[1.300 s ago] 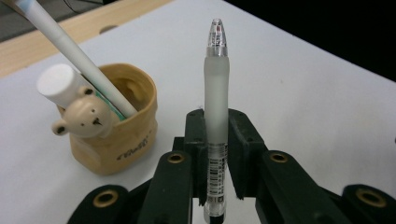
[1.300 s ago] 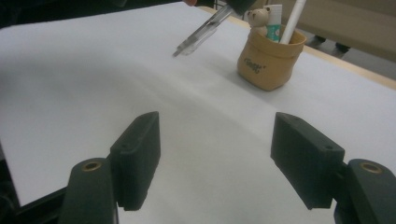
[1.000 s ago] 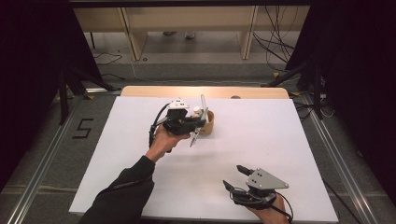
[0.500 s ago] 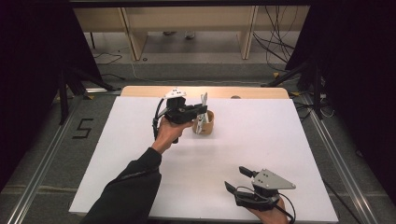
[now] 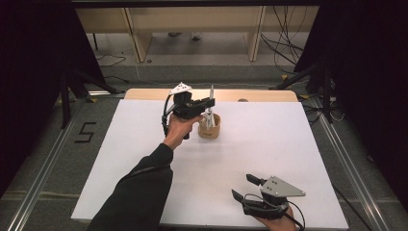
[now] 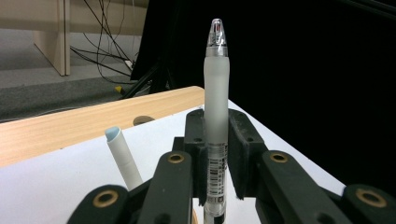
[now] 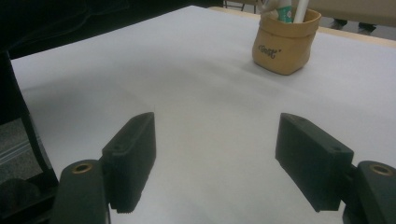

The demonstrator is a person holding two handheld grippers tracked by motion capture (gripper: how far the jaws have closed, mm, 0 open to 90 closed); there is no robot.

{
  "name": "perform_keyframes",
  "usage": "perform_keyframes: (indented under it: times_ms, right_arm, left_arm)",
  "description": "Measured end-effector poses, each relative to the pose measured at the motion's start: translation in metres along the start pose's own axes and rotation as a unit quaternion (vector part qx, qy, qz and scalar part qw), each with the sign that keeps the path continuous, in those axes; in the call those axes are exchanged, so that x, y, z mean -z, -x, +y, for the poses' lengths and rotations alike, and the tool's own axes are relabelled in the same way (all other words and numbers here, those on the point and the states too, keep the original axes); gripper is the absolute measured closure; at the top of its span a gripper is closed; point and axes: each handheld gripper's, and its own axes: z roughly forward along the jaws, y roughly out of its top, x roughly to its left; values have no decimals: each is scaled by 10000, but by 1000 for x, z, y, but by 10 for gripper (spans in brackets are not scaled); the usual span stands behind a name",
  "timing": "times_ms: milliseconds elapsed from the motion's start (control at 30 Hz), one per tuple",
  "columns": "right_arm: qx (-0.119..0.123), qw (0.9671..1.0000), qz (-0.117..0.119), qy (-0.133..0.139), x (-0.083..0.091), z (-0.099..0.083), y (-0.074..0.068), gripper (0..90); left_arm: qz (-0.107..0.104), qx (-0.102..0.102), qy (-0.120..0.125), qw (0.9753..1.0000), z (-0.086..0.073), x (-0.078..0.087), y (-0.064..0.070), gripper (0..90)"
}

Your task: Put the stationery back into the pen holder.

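A small tan pouch-like cup (image 5: 210, 127) stands on the white sheet near the table's far edge; it shows in the right gripper view as the cup (image 7: 285, 43), with pens in it. My left gripper (image 5: 210, 103) hovers just above the cup, shut on a frosted white pen (image 6: 215, 116) held upright with its clear tip up. A second white pen (image 6: 122, 158) leans beside it in the left gripper view. My right gripper (image 5: 246, 187) rests low at the near right of the sheet, open, with nothing between its jaws (image 7: 219, 158).
The white sheet (image 5: 269, 144) covers most of the table. A wooden strip (image 5: 144, 94) runs along the far edge. Cables and stand legs (image 5: 308, 72) lie on the floor beyond. Dark curtains close off both sides.
My left gripper has lifted and turned the pen from a slant to upright over the cup. The right gripper has stayed in place.
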Motion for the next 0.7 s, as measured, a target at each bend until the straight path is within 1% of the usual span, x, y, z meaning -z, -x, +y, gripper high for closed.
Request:
perform_keyframes:
  times_ms: [100,167,333,400,467,533,567,600,700]
  right_arm:
    - [38,10000,6,-16,0,0,-1,298]
    - [43,10000,13,-23,0,0,-1,298]
    - [32,10000,3,-46,0,-1,0,298]
    - [39,10000,6,-40,0,-1,0,298]
    - [42,10000,8,-20,-1,-1,0,298]
    - [42,10000,12,-26,-1,-1,0,298]
    - [41,10000,9,-29,0,-1,0,298]
    - [23,10000,9,-35,0,-1,0,298]
    - [10,10000,13,-9,0,-1,0,298]
  left_arm:
    - [31,1,-4,10000,0,-4,-3,790]
    - [32,54,41,10000,0,-7,-5,790]
    - [66,153,56,9998,0,-13,-10,790]
    - [81,141,56,9999,0,-15,-12,790]
    - [61,156,117,9998,0,-17,-13,790]
    - [-10,127,173,9998,0,-19,-13,790]
    - [-4,63,154,9999,1,-20,-14,790]
    - [10,58,157,9999,0,-21,-15,790]
    - [11,153,220,9996,-1,-24,-17,790]
